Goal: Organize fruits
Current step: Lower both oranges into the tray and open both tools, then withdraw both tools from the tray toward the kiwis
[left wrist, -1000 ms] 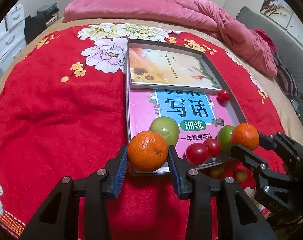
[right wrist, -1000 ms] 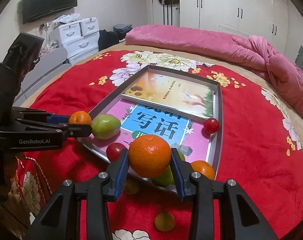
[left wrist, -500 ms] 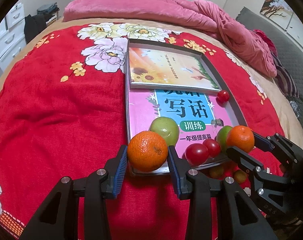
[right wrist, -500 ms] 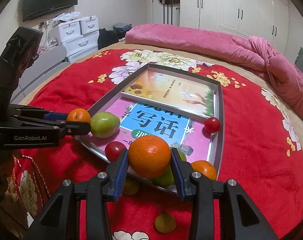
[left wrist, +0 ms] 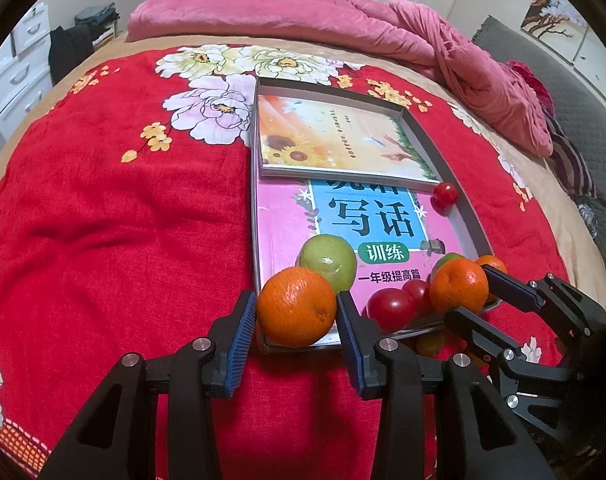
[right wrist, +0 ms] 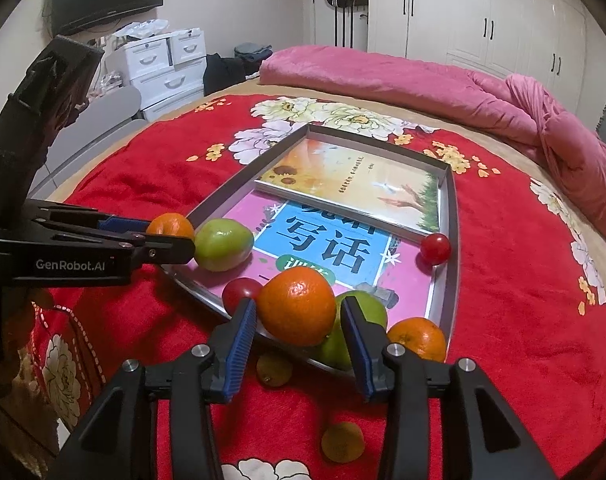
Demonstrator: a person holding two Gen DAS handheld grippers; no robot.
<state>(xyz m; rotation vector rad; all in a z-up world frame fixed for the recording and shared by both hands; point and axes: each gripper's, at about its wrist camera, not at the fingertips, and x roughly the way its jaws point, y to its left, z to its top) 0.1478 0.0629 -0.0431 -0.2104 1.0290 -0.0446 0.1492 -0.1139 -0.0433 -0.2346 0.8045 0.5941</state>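
My left gripper (left wrist: 297, 314) is shut on an orange (left wrist: 297, 307) over the near left corner of the grey tray (left wrist: 469, 216). My right gripper (right wrist: 298, 316) is shut on a second orange (right wrist: 297, 304) over the tray's near edge; it shows in the left wrist view (left wrist: 459, 285) too. In the tray lie a green fruit (left wrist: 329, 260), red tomatoes (left wrist: 390, 307), one tomato apart (left wrist: 444, 195), a second green fruit (right wrist: 361, 332) and a third orange (right wrist: 418, 338). Two small brownish fruits (right wrist: 274, 368) lie on the red blanket before the tray.
Two books (left wrist: 343, 144) fill the tray's floor. The tray sits on a red flowered blanket (left wrist: 115, 208) on a bed. A pink quilt (left wrist: 383, 20) lies bunched at the far side. White drawers (right wrist: 163, 68) stand left of the bed.
The right gripper with its orange has shifted a little left toward the tray's near middle. The left gripper holds its orange in the same place.
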